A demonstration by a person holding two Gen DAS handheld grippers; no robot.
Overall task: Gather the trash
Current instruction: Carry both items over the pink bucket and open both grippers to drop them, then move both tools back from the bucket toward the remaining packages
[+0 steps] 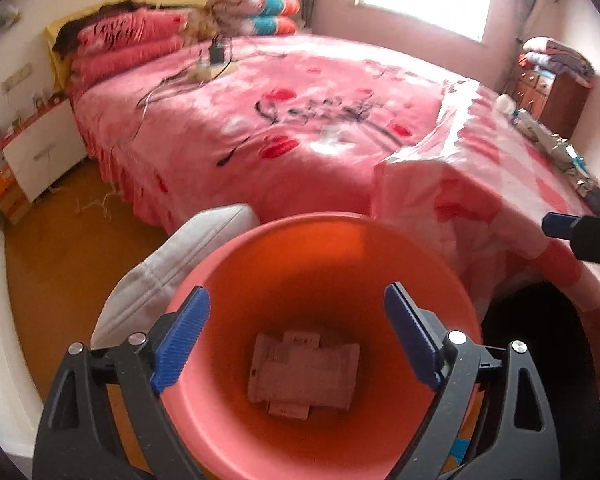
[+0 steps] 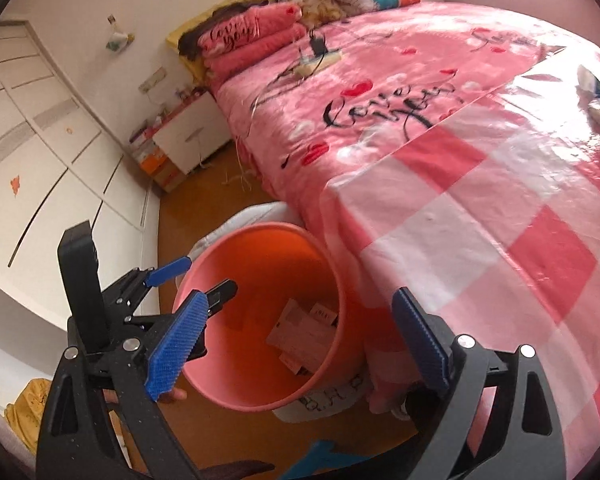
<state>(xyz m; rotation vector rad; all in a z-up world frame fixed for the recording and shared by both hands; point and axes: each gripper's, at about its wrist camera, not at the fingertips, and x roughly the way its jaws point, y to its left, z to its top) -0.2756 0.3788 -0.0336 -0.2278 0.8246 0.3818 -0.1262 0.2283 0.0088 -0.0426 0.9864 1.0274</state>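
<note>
A pink plastic bin (image 1: 228, 276) stands on the floor beside the bed; it also shows in the right wrist view (image 2: 236, 376). A flattened cardboard box (image 1: 302, 374) lies at its bottom, seen too in the right wrist view (image 2: 306, 334). My left gripper (image 1: 296, 340) is open and empty, right over the bin's mouth; it shows in the right wrist view (image 2: 198, 276). My right gripper (image 2: 296, 344) is open and empty, above the bin's near rim. Several wrappers and bits of trash (image 1: 556, 144) lie on the checked plastic sheet (image 2: 480, 208) at the bed's far right.
A bed with a pink blanket (image 1: 300, 120) fills the middle. A power strip with cables (image 1: 208, 68) lies on it near the pillows (image 1: 128, 44). A white cushion (image 1: 172, 264) leans by the bin. A white nightstand (image 1: 40, 148) stands left, a wooden cabinet (image 1: 548, 88) far right.
</note>
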